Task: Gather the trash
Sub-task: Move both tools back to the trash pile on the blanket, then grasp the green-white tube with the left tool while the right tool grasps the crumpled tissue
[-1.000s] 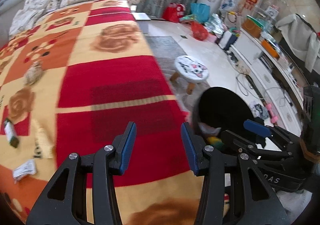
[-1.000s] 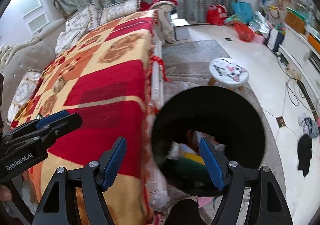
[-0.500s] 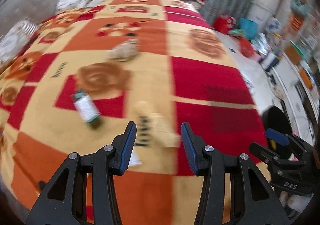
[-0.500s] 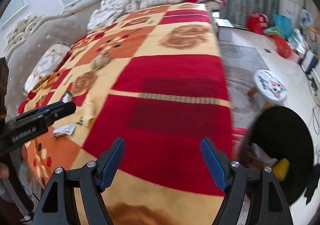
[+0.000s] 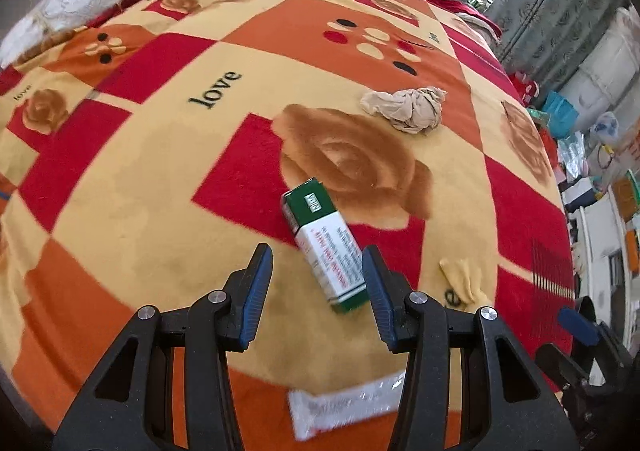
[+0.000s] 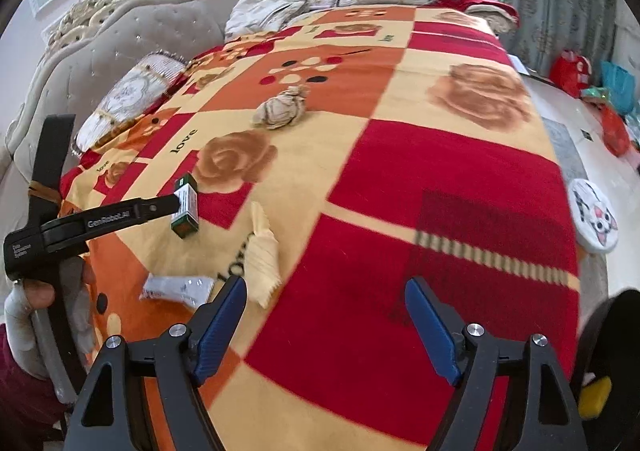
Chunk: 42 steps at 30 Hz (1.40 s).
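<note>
A green and white box (image 5: 326,247) lies on the patterned blanket (image 5: 160,155), its near end between the open fingers of my left gripper (image 5: 318,283), which is empty. The box also shows in the right wrist view (image 6: 186,207). A crumpled beige wad (image 5: 408,109) lies farther back. A yellow wrapper (image 6: 262,251) and a white packet (image 6: 178,289) lie near the blanket's front. My right gripper (image 6: 326,325) is open and empty above the red squares. The black trash bin (image 6: 608,339) stands at the lower right.
Pillows (image 6: 128,95) and a padded headboard (image 6: 88,47) line the left and back of the bed. A round cat-face stool (image 6: 596,217) and bags (image 6: 616,91) are on the floor at right. Shelves (image 5: 612,219) stand along the right wall.
Both grippers swung left from the bin to the bed. My left gripper has moved up to the green and white box, which now lies between its fingers. Both stay open.
</note>
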Motion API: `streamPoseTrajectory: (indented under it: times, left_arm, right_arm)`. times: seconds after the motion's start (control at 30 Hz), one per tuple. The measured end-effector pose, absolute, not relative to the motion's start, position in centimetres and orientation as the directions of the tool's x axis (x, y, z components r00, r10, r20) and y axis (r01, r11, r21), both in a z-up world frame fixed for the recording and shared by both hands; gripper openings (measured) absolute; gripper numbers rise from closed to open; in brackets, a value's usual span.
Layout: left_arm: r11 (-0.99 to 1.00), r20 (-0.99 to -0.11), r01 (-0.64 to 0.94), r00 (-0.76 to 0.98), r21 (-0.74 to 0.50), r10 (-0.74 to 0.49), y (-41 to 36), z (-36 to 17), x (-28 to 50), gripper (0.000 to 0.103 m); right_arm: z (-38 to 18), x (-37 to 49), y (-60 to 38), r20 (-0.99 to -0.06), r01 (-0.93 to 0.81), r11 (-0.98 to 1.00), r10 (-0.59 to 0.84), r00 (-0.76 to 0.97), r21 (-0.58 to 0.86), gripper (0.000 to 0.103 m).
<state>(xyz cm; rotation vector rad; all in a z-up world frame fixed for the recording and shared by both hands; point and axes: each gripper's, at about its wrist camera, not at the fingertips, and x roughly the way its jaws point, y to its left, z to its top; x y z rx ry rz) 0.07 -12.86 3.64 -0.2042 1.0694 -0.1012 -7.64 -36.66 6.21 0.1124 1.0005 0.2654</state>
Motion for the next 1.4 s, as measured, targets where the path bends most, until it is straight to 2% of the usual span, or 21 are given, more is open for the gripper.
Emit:
streamPoseTrajectory:
  times: [0.2,0.23,0.27,0.43,0.77,0.8,0.83,0.87,0.97,1.27,1.4]
  left_arm:
    - [0.974,-0.856,0.025,0.473,-0.224,-0.209,-13.7,3.1,0.9,0.043]
    - [0.973,-0.855,0.03,0.47,-0.231,-0.217,-13.6,3.1,0.9,0.039]
    - [0.969,-0.855,0.038,0.463,-0.243,-0.233,-13.4,3.1,1.1,0.031]
    - [0.969,-0.847,0.068,0.474,-0.238,-0.241,-12.3,4.2,1.1,0.023]
    - [0.96,-0.82,0.063,0.506,-0.274,-0.267,-9.6,5.9,1.3,0.022]
    - [0.958,-0.818,0.06,0.507,-0.279,-0.27,-9.5,5.8,1.4,0.022]
    - [0.958,-0.818,0.058,0.507,-0.282,-0.272,-9.4,5.8,1.4,0.022]
    - [0.956,-0.819,0.056,0.503,-0.289,-0.277,-9.4,5.6,1.5,0.022]
    - [0.955,-0.821,0.059,0.498,-0.292,-0.281,-9.6,5.4,1.5,0.022]
    - [0.954,-0.814,0.09,0.503,-0.285,-0.291,-11.4,6.1,-0.6,0.019]
    - [0.955,-0.81,0.115,0.508,-0.273,-0.293,-12.4,6.6,-2.3,0.017]
  right_arm:
    - [5.7,-3.8,-34.7,-0.817,-0.195,0.954,0.298,0.495,0.23,0.08]
    - [5.7,-3.2,-34.4,-0.815,-0.199,0.952,0.302,0.494,0.232,0.08]
    - [5.6,-2.3,-33.9,-0.815,-0.204,0.95,0.307,0.492,0.235,0.08]
    - [5.5,2.0,-31.7,-0.804,-0.226,0.941,0.335,0.491,0.253,0.08]
    - [4.2,11.6,-27.7,-0.8,-0.223,0.948,0.313,0.513,0.228,0.08]
    - [3.8,12.1,-27.8,-0.801,-0.22,0.947,0.318,0.508,0.236,0.079]
    - [3.5,12.5,-27.8,-0.804,-0.219,0.946,0.32,0.501,0.24,0.066]
    - [3.1,12.8,-27.8,-0.814,-0.217,0.947,0.316,0.488,0.237,0.043]
    - [3.0,12.1,-28.3,-0.809,-0.232,0.942,0.33,0.487,0.244,0.034]
    - [6.5,3.8,-30.1,-0.757,-0.312,0.904,0.418,0.502,0.292,0.032]
    - [7.5,-0.5,-31.0,-0.749,-0.318,0.913,0.395,0.532,0.255,0.032]
